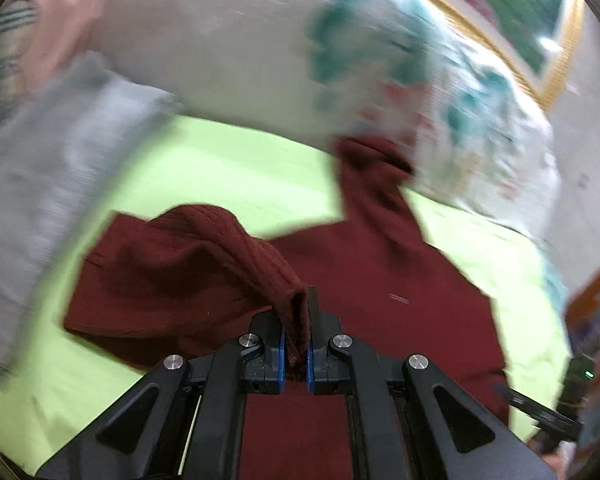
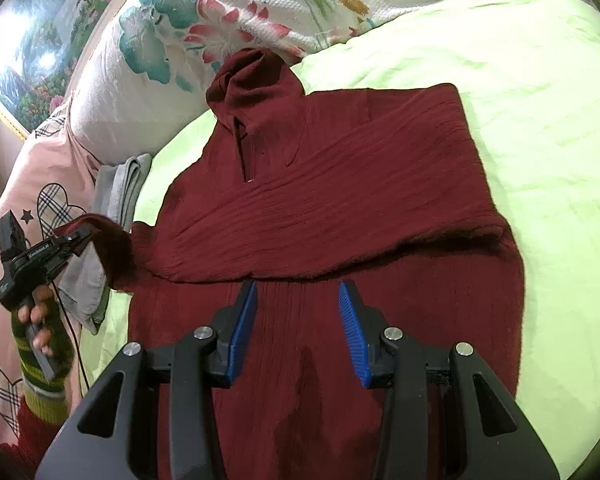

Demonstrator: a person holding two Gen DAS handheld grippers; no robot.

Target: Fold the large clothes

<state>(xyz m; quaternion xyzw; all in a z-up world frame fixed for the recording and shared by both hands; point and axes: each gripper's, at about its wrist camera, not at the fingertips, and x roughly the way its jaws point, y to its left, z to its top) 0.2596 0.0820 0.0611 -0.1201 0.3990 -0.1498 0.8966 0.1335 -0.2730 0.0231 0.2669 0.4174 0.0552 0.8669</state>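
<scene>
A dark red ribbed turtleneck sweater (image 2: 340, 208) lies flat on a lime green bed sheet (image 2: 520, 120), collar toward the pillows. Its right sleeve is folded across the chest. My left gripper (image 1: 298, 320) is shut on the cuff of the left sleeve (image 1: 204, 248) and holds it lifted above the bed; it also shows in the right wrist view (image 2: 70, 240) at the left, with the sleeve hanging from it. My right gripper (image 2: 298, 300) is open and empty, hovering over the sweater's lower body just below the folded sleeve.
A floral pillow (image 2: 220, 32) lies behind the collar. Folded grey cloth (image 2: 120, 188) sits at the sheet's left edge beside a pink heart-print cover (image 2: 32, 184). A framed landscape picture (image 2: 40, 40) hangs on the wall behind.
</scene>
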